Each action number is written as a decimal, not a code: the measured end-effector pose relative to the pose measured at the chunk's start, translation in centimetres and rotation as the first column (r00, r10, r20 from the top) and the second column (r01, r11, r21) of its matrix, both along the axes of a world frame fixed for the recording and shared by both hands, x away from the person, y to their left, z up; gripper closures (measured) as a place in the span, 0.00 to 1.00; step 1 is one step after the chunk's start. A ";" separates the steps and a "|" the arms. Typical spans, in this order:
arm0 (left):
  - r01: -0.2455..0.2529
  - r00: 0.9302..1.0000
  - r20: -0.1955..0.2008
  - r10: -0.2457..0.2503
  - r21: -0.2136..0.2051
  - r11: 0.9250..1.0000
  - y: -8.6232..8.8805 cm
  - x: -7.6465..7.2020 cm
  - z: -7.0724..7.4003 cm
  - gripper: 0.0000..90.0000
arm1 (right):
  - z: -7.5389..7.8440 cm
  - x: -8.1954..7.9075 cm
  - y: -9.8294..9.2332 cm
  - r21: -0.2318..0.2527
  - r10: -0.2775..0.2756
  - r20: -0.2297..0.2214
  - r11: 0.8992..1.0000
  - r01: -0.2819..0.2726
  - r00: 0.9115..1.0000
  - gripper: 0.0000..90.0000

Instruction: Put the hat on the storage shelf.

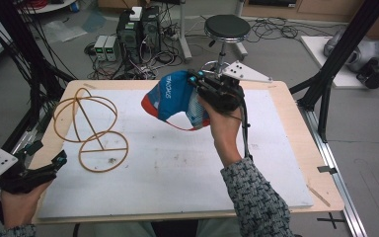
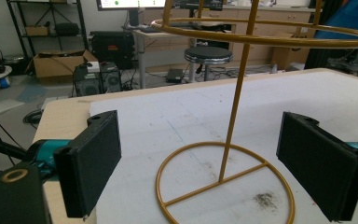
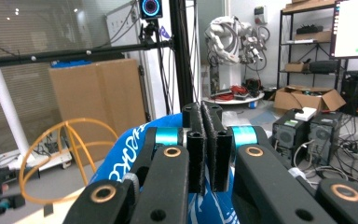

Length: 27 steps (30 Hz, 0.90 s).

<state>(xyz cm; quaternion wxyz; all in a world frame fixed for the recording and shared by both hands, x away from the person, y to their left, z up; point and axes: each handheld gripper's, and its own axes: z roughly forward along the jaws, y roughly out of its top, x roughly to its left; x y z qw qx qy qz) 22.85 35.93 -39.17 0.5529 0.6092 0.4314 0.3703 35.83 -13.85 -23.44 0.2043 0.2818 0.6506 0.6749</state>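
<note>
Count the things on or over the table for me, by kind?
Wire stand: 1
Blue cap: 1
Hand-held gripper: 2, the left hand-held gripper and the right hand-held gripper
Total: 4

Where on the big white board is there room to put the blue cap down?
The white board is bare across its middle and right, from the gold wire stand over to the right edge, and along the near edge between the two forearms. It is crowded only at the left, where the stand sits with the open left gripper beside it.
</note>
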 end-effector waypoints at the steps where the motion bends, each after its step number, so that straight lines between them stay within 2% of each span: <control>1: 0.000 1.000 0.001 0.000 -0.001 1.000 0.0 0.0 0.0 0.15 | 0.3 0.2 0.4 0.005 0.002 0.003 1.000 -0.002 1.000 0.98; 9: -0.003 1.000 0.003 0.003 -0.003 1.000 0.2 -0.1 0.1 0.15 | 2.3 1.6 3.2 0.016 0.026 0.010 1.000 -0.026 1.000 0.98; 21: -0.013 1.000 0.010 0.013 -0.015 1.000 0.7 -0.3 0.2 0.15 | 3.9 2.8 7.0 0.043 0.045 0.004 0.998 -0.046 0.999 0.98; 27: -0.011 1.000 0.010 0.011 -0.016 1.000 0.7 -0.3 0.3 0.15 | 4.6 3.3 8.9 0.036 0.055 -0.005 0.998 -0.055 0.998 0.98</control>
